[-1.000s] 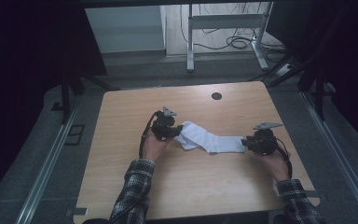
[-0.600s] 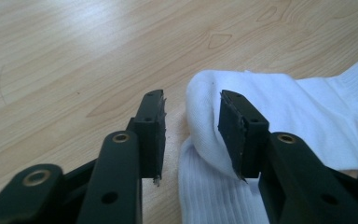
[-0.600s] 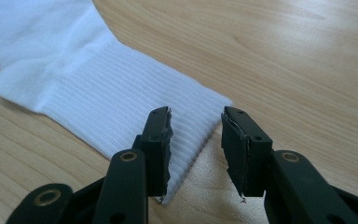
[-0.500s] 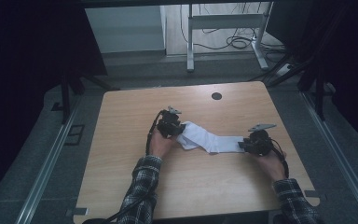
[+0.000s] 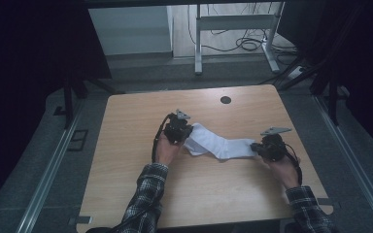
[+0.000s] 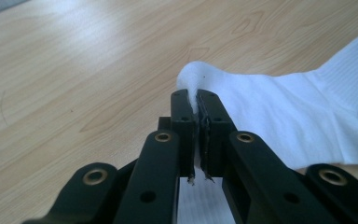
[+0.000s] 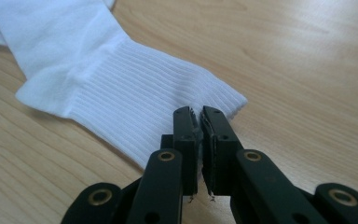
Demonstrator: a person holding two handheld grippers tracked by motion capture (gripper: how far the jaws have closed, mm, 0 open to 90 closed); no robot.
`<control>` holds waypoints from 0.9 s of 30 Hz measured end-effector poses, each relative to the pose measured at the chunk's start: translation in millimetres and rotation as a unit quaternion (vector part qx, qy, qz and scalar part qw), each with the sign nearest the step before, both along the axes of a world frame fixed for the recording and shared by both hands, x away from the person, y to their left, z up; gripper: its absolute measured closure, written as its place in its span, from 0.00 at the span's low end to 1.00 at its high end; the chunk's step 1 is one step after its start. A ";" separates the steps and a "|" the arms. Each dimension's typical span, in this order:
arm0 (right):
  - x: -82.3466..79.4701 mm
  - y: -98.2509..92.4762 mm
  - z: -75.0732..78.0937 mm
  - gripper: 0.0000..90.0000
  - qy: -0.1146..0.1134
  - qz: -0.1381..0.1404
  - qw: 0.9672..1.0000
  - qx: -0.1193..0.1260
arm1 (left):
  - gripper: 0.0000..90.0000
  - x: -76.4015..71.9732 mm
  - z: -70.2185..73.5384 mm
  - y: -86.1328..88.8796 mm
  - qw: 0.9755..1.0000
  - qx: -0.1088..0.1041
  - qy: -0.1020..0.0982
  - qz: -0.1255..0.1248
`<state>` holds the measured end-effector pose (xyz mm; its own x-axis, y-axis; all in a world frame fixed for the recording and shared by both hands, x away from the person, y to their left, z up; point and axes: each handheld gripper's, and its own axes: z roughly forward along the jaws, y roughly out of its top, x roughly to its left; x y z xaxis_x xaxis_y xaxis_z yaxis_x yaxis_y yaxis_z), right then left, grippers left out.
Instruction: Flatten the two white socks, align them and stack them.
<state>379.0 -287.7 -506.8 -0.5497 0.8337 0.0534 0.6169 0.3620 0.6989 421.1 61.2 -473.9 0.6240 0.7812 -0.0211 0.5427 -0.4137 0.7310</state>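
A white sock (image 5: 222, 145) lies stretched across the middle of the wooden table (image 5: 126, 145). My left gripper (image 5: 188, 138) is shut on its left end; in the left gripper view the jaws (image 6: 195, 100) pinch a raised fold of the smooth fabric (image 6: 279, 112). At the sock's other end sits my right gripper (image 5: 254, 147). In the right gripper view its jaws (image 7: 196, 116) are closed on the edge of the ribbed cuff (image 7: 135, 93). Between the two grippers the sock rests flat on the wood.
A dark round hole (image 5: 226, 100) marks the tabletop near its far edge. Bare wood surrounds the sock on all sides. Beyond the far edge, on the floor, stand a metal frame (image 5: 199, 43) and cables (image 5: 247, 44). Plaid sleeves (image 5: 145, 199) enter from the near edge.
The left hand and its gripper have shifted slightly right, and the right gripper has edged a little left. The sock stays held at both ends.
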 end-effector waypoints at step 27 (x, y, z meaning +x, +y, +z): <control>-29.3 38.6 19.8 0.93 0.001 0.106 0.994 0.020 | 0.95 -118.0 -7.6 70.7 0.999 -0.014 -0.041 0.015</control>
<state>349.7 -249.1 -487.0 -0.7122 0.6968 0.0856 0.5310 0.4550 0.7148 303.1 131.9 -481.5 0.6001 0.7999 0.0067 0.4929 -0.3763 0.7845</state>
